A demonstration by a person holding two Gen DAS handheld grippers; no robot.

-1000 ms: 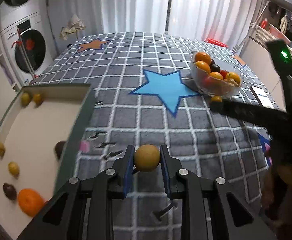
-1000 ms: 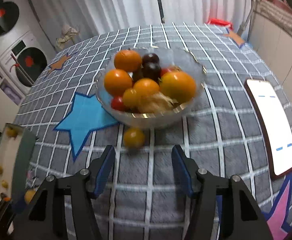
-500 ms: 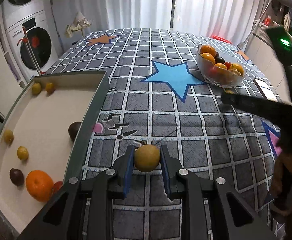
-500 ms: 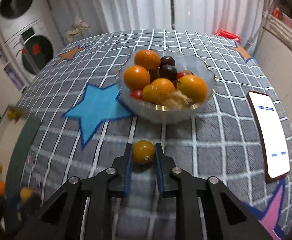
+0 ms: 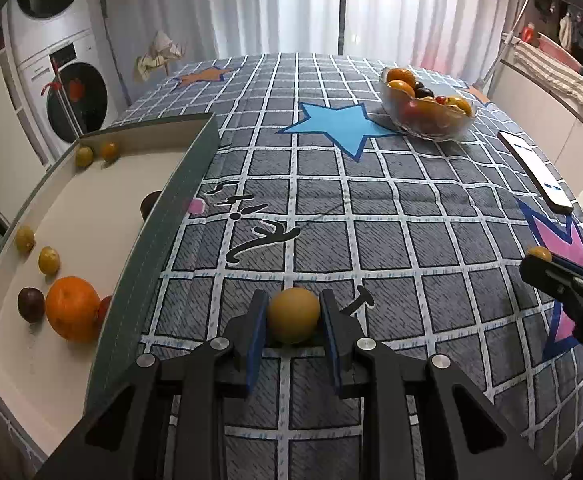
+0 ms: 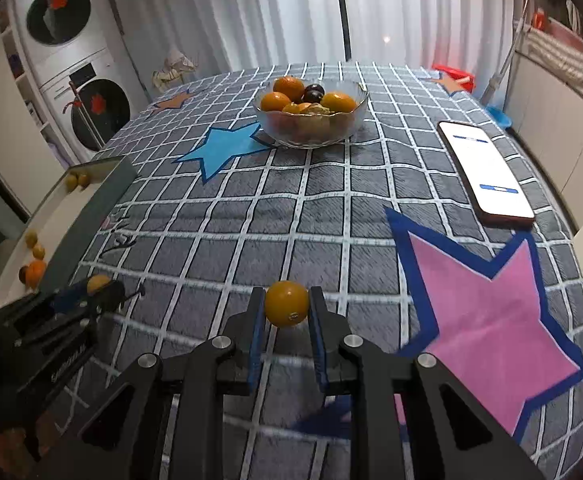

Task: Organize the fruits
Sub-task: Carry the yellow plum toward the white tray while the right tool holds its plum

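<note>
My left gripper point(image 5: 293, 316) is shut on a round tan fruit point(image 5: 293, 314), held just right of the white tray point(image 5: 91, 216) that holds an orange point(image 5: 71, 308) and several small fruits. My right gripper point(image 6: 286, 306) is shut on a small orange fruit point(image 6: 286, 303) above the checked cloth, well in front of the glass fruit bowl point(image 6: 311, 120). The bowl also shows in the left wrist view point(image 5: 427, 108) at the far right. The right gripper point(image 5: 547, 268) shows at the right edge of the left wrist view; the left gripper point(image 6: 95, 288) shows at the left of the right wrist view.
A phone point(image 6: 485, 172) lies on the cloth at the right, also in the left wrist view point(image 5: 535, 168). Stacked washing machines point(image 5: 59, 76) stand beyond the table's left edge. The tray's dark green wall point(image 5: 163, 232) rises between my left gripper and the tray floor.
My right gripper closed on the small orange fruit by the bowl and drew back toward the table's near side. My left gripper, still holding the tan fruit, stays beside the tray.
</note>
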